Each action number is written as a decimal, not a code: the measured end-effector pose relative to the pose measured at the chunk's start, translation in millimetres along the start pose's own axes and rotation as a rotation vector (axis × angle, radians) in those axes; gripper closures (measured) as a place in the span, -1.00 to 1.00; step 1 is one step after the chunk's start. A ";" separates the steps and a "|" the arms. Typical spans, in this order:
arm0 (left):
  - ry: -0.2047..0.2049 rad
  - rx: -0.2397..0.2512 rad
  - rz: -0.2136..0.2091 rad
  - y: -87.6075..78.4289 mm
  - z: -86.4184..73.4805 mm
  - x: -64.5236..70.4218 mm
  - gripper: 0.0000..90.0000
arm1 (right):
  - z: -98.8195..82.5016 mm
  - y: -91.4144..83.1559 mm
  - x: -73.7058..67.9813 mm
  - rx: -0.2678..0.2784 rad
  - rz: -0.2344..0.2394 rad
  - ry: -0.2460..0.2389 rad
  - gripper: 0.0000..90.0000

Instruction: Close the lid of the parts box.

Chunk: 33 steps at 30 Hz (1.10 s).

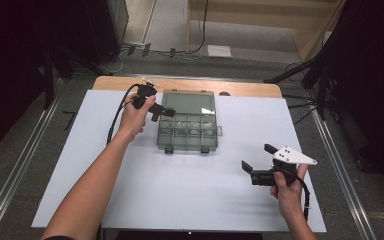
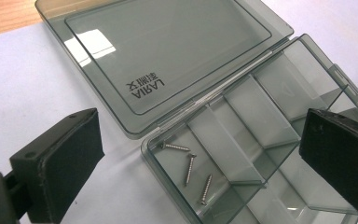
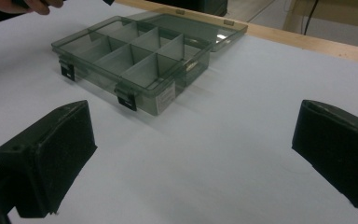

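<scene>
A smoky clear plastic compartment box (image 1: 187,131) lies open mid-table, its lid (image 1: 189,102) folded flat toward the far side. My left gripper (image 1: 164,113) hovers open at the box's far left corner. In the left gripper view the jaws stand wide apart (image 2: 200,133) above a corner compartment that holds three small screws (image 2: 191,169). My right gripper (image 1: 258,157) is open over bare table at the front right, empty. Its own view (image 3: 191,135) looks at the box (image 3: 135,60) from the latch side. The other compartments look empty.
A white sheet (image 1: 130,190) covers the table, with a wooden strip (image 1: 250,90) showing along the far edge. Two black latches (image 3: 127,100) hang from the box's front wall. Dark stands and cables are on the floor beyond the table.
</scene>
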<state>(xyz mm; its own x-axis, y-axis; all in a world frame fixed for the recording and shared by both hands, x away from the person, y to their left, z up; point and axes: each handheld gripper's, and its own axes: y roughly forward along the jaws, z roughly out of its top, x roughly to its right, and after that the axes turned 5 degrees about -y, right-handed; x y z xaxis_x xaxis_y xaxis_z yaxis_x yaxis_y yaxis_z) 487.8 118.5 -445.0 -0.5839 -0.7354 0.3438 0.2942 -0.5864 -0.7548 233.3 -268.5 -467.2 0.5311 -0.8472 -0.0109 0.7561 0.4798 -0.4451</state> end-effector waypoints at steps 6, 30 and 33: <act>-0.017 0.006 -0.015 2.7 -0.9 -4.1 -1.00 | 12.1 17.4 0.3 -0.001 0.018 -0.001 -1.00; -0.095 0.016 -0.016 14.7 -0.6 -17.8 -0.86 | 52.7 85.2 11.4 -0.048 0.000 0.049 -0.46; -0.110 0.022 -0.023 15.0 0.0 -19.6 -0.86 | 57.6 91.9 16.0 -0.055 0.004 0.060 -0.42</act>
<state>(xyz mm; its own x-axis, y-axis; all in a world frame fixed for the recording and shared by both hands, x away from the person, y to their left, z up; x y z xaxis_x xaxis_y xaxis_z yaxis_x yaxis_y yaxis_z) 503.7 124.2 -463.1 -0.5043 -0.7538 0.4213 0.2988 -0.6101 -0.7339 333.3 -224.9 -456.7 0.5090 -0.8583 -0.0654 0.7312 0.4712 -0.4932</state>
